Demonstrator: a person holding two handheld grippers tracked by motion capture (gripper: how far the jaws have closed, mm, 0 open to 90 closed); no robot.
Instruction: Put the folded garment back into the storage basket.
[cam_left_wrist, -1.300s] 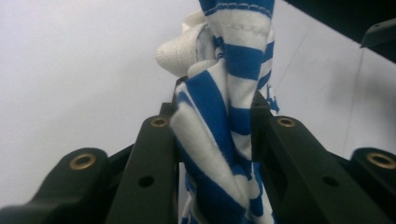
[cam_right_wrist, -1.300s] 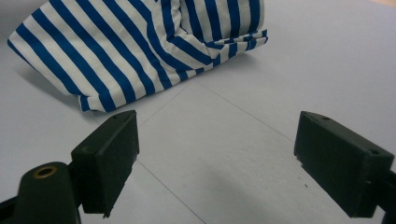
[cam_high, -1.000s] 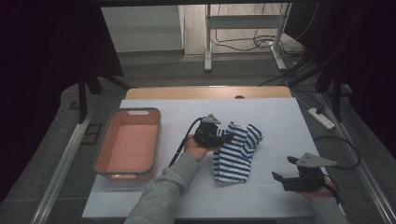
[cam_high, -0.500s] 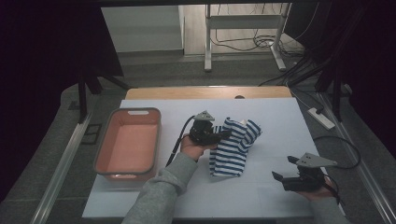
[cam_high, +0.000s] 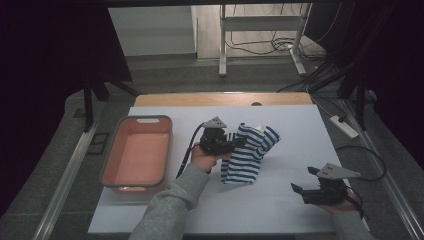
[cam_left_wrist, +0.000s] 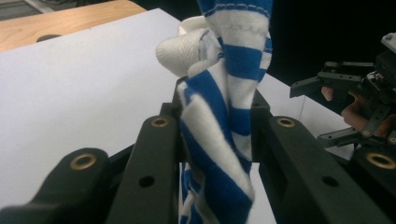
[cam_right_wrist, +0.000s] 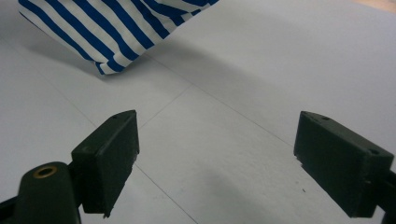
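Blue-and-white striped cotton garment (cam_high: 248, 152) hangs bunched mid-table (cam_high: 280, 205), pinched by left tool (cam_high: 239, 143). Light, soft, floppy, prob. slides little; take hem or a free corner. Right tool (cam_high: 303, 184) spread wide, empty, nr table's edge.

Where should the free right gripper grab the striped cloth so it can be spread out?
Probably the hanging bottom corner of the striped cloth, approached from the right gripper side, low over the table. The left gripper pinches the upper bunch, so that hem lies loose, facing the open jaws.
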